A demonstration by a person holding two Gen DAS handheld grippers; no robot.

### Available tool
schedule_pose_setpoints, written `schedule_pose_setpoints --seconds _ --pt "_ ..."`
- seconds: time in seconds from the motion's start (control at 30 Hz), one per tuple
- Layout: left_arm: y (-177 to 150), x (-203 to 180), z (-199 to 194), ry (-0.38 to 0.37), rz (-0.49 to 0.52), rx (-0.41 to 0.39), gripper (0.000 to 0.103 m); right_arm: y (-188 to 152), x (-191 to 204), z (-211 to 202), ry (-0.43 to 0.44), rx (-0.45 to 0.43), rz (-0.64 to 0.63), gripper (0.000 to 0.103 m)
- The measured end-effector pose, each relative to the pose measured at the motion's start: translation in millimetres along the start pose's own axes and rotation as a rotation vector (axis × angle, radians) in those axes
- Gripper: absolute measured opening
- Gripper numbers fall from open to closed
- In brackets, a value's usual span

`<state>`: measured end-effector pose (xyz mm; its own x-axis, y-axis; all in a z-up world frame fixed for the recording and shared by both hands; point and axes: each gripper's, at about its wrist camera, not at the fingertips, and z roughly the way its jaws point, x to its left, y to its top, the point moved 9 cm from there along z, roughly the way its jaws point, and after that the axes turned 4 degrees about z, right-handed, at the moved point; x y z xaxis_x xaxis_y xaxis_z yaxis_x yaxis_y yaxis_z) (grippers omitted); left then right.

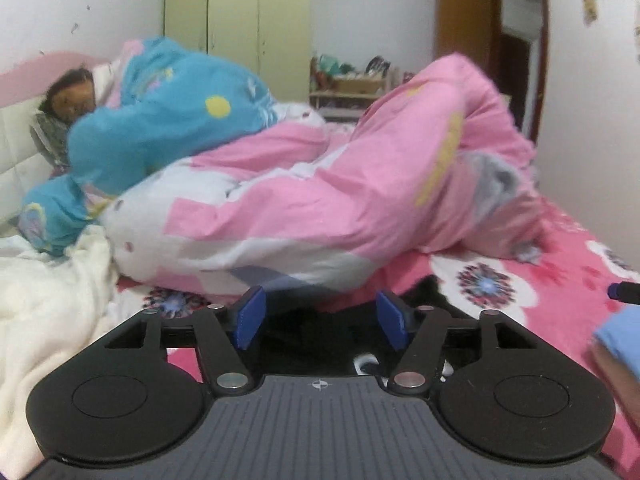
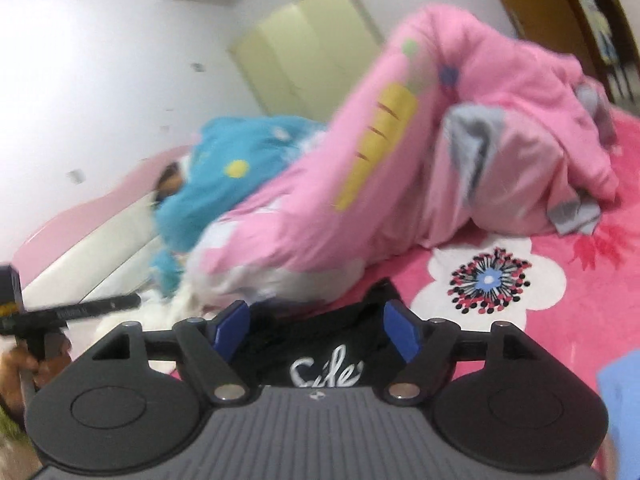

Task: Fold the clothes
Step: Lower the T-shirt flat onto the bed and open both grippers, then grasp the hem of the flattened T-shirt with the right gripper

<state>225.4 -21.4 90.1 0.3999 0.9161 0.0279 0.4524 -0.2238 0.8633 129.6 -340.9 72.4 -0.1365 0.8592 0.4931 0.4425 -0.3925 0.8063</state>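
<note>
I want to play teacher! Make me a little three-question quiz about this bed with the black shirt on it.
1. True or false: the right hand-held gripper is clamped shut on the black garment.
2. What colour is the writing on the black garment?
3. Which lies behind the black garment? A) a pink quilt B) a green towel C) a brown box

Key:
1. False. Its blue pads stand apart, and so do those of the left hand-held gripper.
2. White.
3. A. The pink quilt is heaped on the pink flowered bedsheet.
</note>
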Motion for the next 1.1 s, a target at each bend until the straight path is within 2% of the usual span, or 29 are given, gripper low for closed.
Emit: schedule_pose_setpoints --seconds 0.07,0.17,0.3,0.37,0.47,0.5,0.57,0.63,0.7,0.77,0.93,1.03,1.1 --pt "-17.9 2.8 -24.0 -0.03 -0.028 0.018 0.067 -17.8 10.5 -28.9 0.002 -0.008 -0.049 0.08" --pt "-62.5 9.5 -50.1 -0.052 -0.089 0.085 0.067 -52.9 13.3 -55.3 0.001 0.031 -0.033 0.08" --pt "-145.2 10.1 -67.6 -0.046 -0.136 0.163 0.066 -107.6 12.9 -77.7 -0.01 0.104 0.017 0.08" --pt "-190.0 4.6 -73.2 -0.032 -0.168 0.214 0.061 -134.1 18.4 -76.0 -0.005 0.145 0.022 0.073" --pt "-240.6 0.2 -82.3 0.008 -0.228 0.253 0.058 -170.5 53.8 -59.9 0.029 0.222 -0.13 0.068" --pt "-252.3 0.7 -85.8 0.025 -0.241 0.253 0.058 -180.7 71.7 -51.7 0.049 0.233 -0.217 0.066" --pt "-268.0 6.2 -93.3 0.057 -0.28 0.26 0.056 -200.7 110.0 -33.9 0.094 0.248 -0.406 0.065" --pt "-280.6 13.8 -101.7 0.086 -0.324 0.261 0.054 -226.0 153.0 -11.6 0.179 0.263 -0.57 0.063" --pt "-288.0 23.1 -112.6 0.104 -0.364 0.246 0.053 -253.2 187.6 8.6 0.249 0.284 -0.693 0.062" --pt "-292.8 32.1 -121.4 0.111 -0.398 0.232 0.052 -282.7 211.9 30.6 0.28 0.313 -0.797 0.054" --pt "-308.2 45.5 -125.8 0.095 -0.452 0.227 0.051 -346.7 236.0 66.4 0.238 0.34 -1.065 0.043" --pt "-314.6 47.4 -124.9 0.066 -0.471 0.219 0.051 -358.1 231.4 79.3 0.169 0.342 -1.124 0.033" --pt "-315.3 47.7 -121.4 0.042 -0.478 0.214 0.051 -358.2 228.5 81.4 0.157 0.343 -1.114 0.03"
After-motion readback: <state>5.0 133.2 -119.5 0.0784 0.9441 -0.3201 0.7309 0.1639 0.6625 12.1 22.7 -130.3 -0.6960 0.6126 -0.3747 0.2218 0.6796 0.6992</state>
